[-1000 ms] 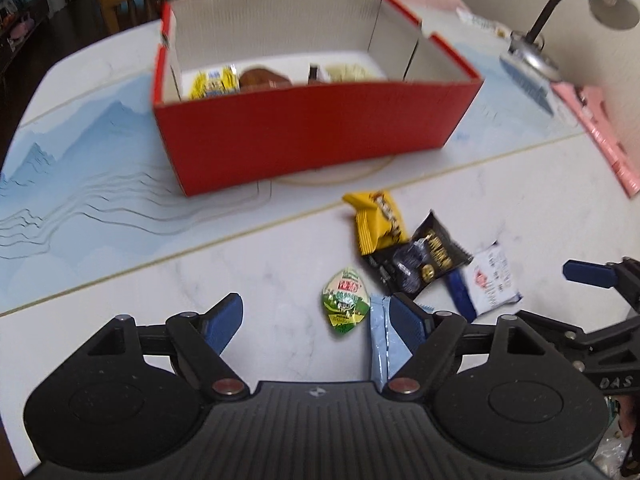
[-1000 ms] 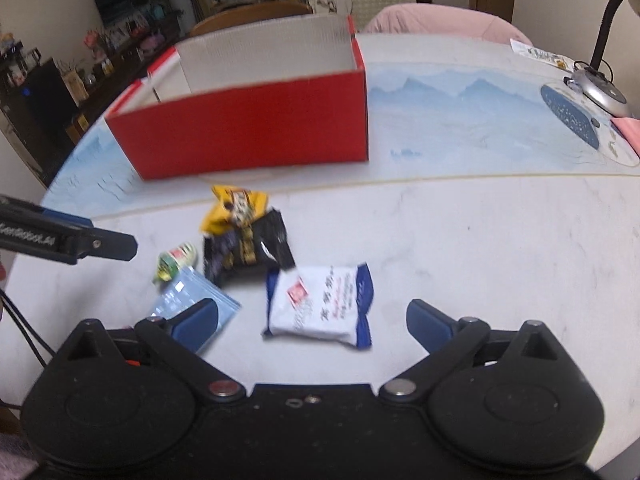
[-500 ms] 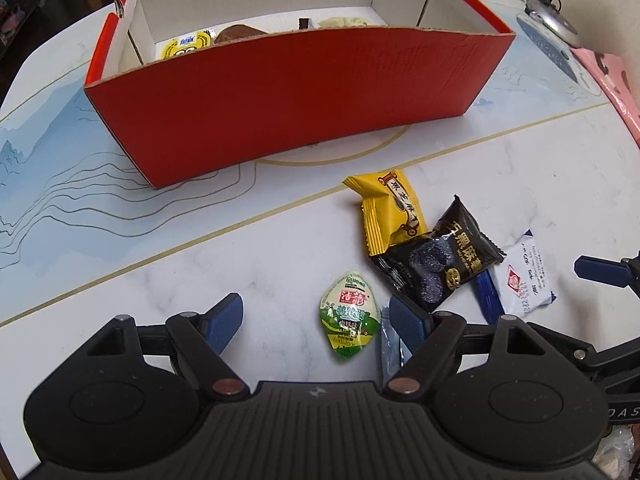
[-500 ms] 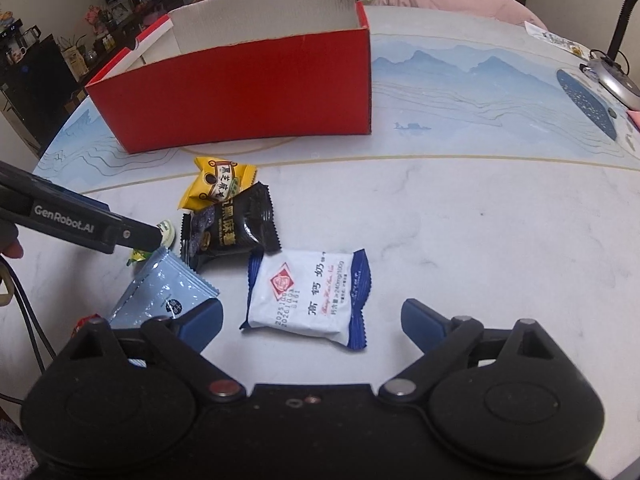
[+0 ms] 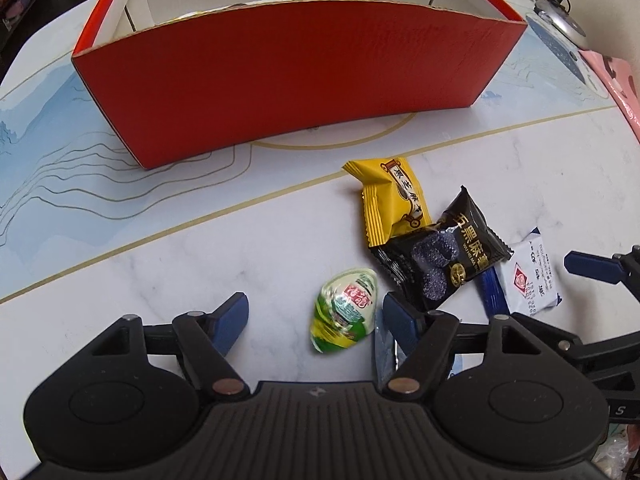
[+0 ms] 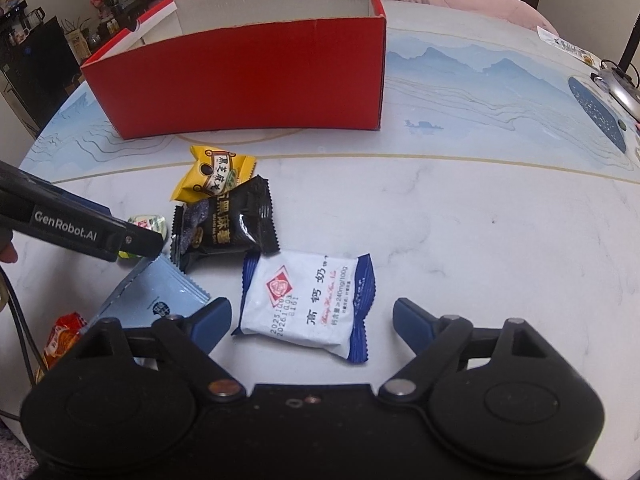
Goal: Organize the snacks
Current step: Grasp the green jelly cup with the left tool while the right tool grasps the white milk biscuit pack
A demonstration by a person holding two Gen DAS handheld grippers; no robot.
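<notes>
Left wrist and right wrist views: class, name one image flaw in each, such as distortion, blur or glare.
Left wrist view: the fisheye lens bows the red box's straight front wall into an arch, and the green candy looks smeared. Right wrist view: glare spots shine on the black packet, and the frame corners darken.

i look down at the table [image 5: 200, 276] through my left gripper [image 5: 312, 314]. its jaws have just been closing, and the green candy [image 5: 344, 314] lies between them, near the right finger, not yet pressed. behind it a yellow packet [image 5: 390, 196] lies partly under a black packet [image 5: 440, 256]. a white packet [image 5: 532, 276] is at the right, and the red box [image 5: 288, 76] stands further back.
</notes>
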